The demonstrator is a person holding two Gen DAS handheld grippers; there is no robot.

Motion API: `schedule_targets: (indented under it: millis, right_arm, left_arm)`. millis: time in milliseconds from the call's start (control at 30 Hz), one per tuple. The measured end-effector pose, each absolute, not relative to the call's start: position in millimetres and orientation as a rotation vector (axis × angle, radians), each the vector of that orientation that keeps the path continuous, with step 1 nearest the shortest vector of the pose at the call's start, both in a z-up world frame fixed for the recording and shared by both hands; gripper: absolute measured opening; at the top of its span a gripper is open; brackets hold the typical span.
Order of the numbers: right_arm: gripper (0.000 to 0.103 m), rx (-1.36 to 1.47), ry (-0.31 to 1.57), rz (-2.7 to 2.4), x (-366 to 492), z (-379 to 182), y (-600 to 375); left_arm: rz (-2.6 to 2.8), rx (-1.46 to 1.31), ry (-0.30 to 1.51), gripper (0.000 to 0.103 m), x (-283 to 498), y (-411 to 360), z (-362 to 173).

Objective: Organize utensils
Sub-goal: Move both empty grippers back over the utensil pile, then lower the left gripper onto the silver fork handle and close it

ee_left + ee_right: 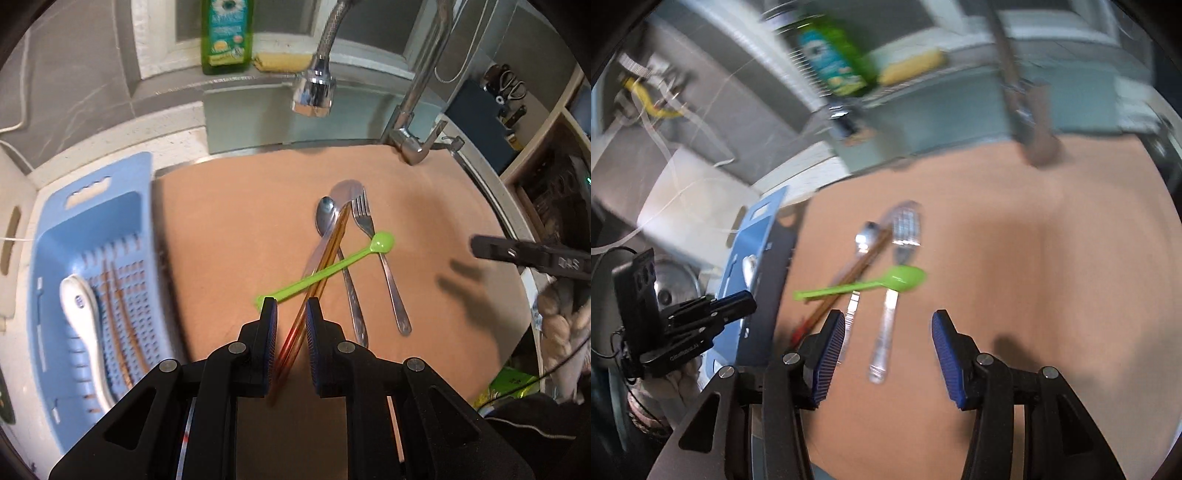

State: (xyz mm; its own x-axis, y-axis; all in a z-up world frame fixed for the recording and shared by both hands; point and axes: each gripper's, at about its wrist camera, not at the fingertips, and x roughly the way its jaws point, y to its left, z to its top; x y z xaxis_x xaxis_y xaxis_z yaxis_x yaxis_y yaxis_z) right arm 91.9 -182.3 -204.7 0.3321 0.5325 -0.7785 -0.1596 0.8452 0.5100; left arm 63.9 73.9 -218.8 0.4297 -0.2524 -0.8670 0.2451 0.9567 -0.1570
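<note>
Several utensils lie on a tan board (221,240): brown chopsticks (328,254) (860,266), a green plastic spoon (332,266) (897,278) across them, a metal spoon (325,218), a knife (345,190) and a fork (364,214) (905,225). My left gripper (291,314) (746,301) hovers by the board's left edge. Its pads stand slightly apart and the chopsticks show through the gap, lying on the board. My right gripper (888,321) (476,247) is open above the fork's handle, holding nothing. A blue drying rack (92,221) (761,221) holds a white spoon (83,314) and chopsticks (122,314).
A chrome spray faucet (314,88) hangs over the far side of the board, and its tap base (410,144) stands at the back right. A green soap bottle (225,33) and yellow sponge (280,61) sit on the ledge behind. Shelves lie to the right.
</note>
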Motion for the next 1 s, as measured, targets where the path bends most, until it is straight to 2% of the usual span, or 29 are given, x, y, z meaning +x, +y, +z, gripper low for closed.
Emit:
schedule_targets:
  millis: [333,700,733,800,1000]
  right_arm:
    - [0.045,0.413,1.174,0.421,82.1,-216.8,-207.9]
    - [0.045,0.435,1.198,0.445,109.1,-225.0,-203.4]
    - [0.045,0.431,1.199,0.447,110.3,-225.1,-203.5]
    - [0.045,0.424,1.204,0.451,112.0,-226.6,-205.2]
    - [0.045,0.44,1.21,0.452,112.7,-229.2,-217.2]
  left_arm:
    - [-0.415,0.006,1.157,0.014,65.1,28.5,-237.8]
    - [-0.449,-0.034,1.178,0.014,67.2,-35.1,-252.6]
    - [-0.435,-0.024,1.176,0.015,69.3,-38.3,-253.5]
    - [-0.398,0.004,1.176,0.027,74.3,-46.3,-256.7]
    - [-0.343,0.106,1.174,0.028,75.0,-59.4,-266.2]
